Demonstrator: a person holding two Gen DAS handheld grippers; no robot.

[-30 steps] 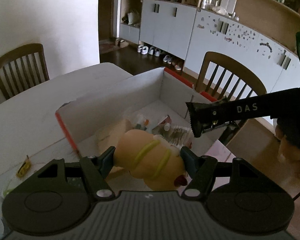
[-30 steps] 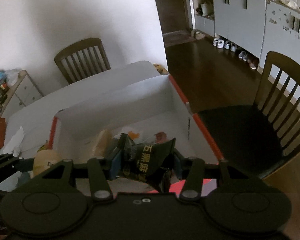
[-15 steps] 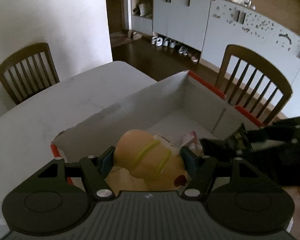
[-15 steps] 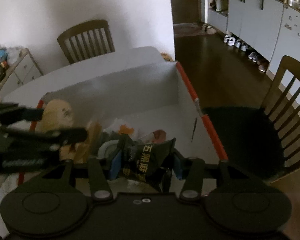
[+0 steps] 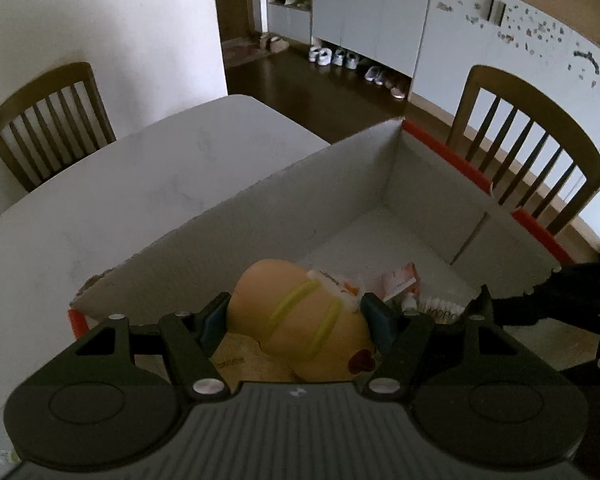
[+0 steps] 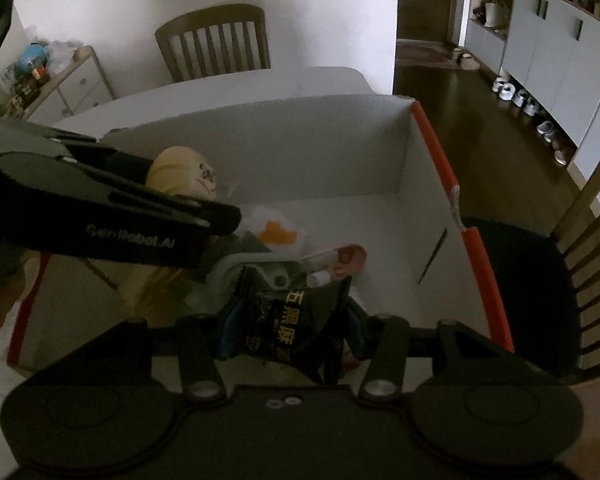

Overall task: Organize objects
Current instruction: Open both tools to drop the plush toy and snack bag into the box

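Two grippers hung over the open box (image 6: 332, 148), each loaded. Nearest in the left wrist view, the left gripper (image 5: 296, 320) had its jaws pressed against the flanks of a soft peach-coloured toy (image 5: 300, 320) with yellow-green stripes, which filled the gap between them at lower centre. In the right wrist view, the right gripper (image 6: 288, 332) pinched a crumpled black snack packet (image 6: 296, 328), also lower centre, the foil bulging up above the jaws.

Below and beyond both, the box floor carried a clutter of small packets and bottles (image 6: 320, 264); the far white wall and the orange rim (image 6: 440, 160) sat toward the upper right, on the pale desk (image 5: 120, 184).

The risk, as I judged it, was collision: the left gripper crossed the left of the right wrist view, near the packet, so releasing both together could knock one item aside. The packet might also snag on the jaws when released, and the rounded toy could roll onto the clutter.
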